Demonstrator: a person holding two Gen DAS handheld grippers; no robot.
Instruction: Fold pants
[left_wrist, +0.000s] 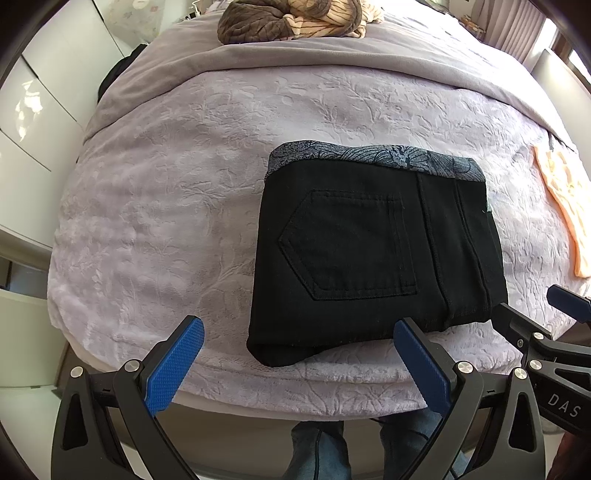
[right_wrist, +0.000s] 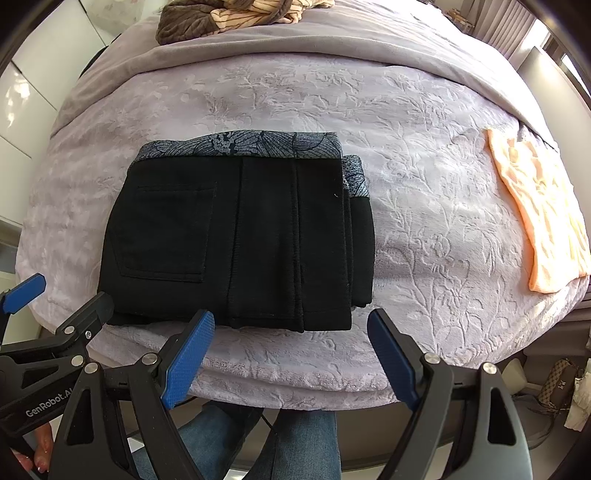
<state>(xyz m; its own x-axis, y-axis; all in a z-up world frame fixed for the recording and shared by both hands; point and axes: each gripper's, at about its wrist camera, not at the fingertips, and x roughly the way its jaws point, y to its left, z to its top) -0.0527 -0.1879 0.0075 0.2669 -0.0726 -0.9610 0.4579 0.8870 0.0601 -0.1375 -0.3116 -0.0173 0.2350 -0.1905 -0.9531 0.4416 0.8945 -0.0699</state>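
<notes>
Black pants (left_wrist: 373, 251) lie folded into a compact rectangle on the bed, back pocket up, with a grey patterned waistband (left_wrist: 373, 157) along the far edge. They also show in the right wrist view (right_wrist: 236, 236). My left gripper (left_wrist: 299, 328) is open and empty, just in front of the pants' near left corner. My right gripper (right_wrist: 291, 321) is open and empty, just in front of the pants' near right corner. Each gripper shows at the edge of the other's view.
The bed has a lilac embossed blanket (left_wrist: 177, 192). A peach garment (right_wrist: 543, 210) lies at the right edge. A brown and striped pile (left_wrist: 291, 18) sits at the far end. White cabinets (left_wrist: 33, 110) stand left. Bags (right_wrist: 561, 387) sit on the floor at right.
</notes>
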